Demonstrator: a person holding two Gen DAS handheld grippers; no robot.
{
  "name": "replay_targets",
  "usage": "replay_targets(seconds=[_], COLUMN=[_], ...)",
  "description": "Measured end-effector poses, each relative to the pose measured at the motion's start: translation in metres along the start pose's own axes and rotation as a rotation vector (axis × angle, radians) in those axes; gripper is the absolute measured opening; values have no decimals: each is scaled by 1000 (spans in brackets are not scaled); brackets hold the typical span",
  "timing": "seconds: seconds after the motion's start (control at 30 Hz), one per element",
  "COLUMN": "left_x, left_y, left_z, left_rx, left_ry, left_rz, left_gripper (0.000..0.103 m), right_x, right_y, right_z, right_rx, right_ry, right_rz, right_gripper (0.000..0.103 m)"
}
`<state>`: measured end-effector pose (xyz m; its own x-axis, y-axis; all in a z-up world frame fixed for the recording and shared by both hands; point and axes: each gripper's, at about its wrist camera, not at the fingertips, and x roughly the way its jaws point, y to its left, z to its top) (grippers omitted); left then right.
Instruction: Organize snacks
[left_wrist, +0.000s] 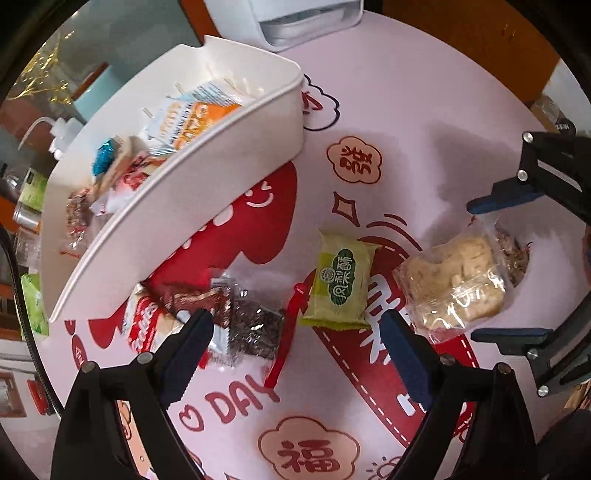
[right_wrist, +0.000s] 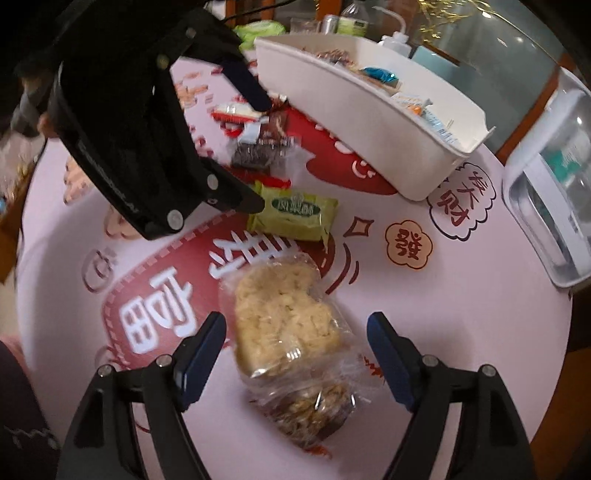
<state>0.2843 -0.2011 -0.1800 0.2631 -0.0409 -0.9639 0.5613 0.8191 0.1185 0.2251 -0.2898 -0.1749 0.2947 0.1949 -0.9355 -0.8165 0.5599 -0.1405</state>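
The crumbly cake bag (right_wrist: 288, 332) is being straddled by the wide-open, empty right gripper (right_wrist: 295, 354); its soft middle should be squeezed gently.

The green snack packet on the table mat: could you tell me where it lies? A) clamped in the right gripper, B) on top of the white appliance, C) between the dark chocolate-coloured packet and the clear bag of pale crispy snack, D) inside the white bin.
C: the green snack packet lies flat on the mat between the dark packet and the clear bag, outside the white bin.
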Motion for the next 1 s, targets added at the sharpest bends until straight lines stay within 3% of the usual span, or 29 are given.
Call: replay_targets(seconds=[0.27,0.37,0.47,0.7,0.8,0.87,1.0], left_x=[16,19,23,36,44,51,51], left_y=[-8,-10,-10,-16,-21,-26,-25], left_z=[7,12,19,34,38,40,42], left_rx=[60,81,85,95,109,122,102], left_ry=[31,38,49,86,112,144,147], left_rz=[-25,-36,-51,-94,-107,-118,-161], left_gripper=[91,91,91,91,80,67,50], right_x=[16,20,19,10,5,1,-3], right_y=[3,6,5,12,15,19,26], right_z=[0,-5,-8,-25,-33,-38,-45], right_rx=[-47,-57,-29,46,95,130,185], right_ry=[20,14,0,-24,-35,-46,-56], right_rz=[24,37,70,75,99,114,132], right_gripper=[79,69,64,63,63,63,63])
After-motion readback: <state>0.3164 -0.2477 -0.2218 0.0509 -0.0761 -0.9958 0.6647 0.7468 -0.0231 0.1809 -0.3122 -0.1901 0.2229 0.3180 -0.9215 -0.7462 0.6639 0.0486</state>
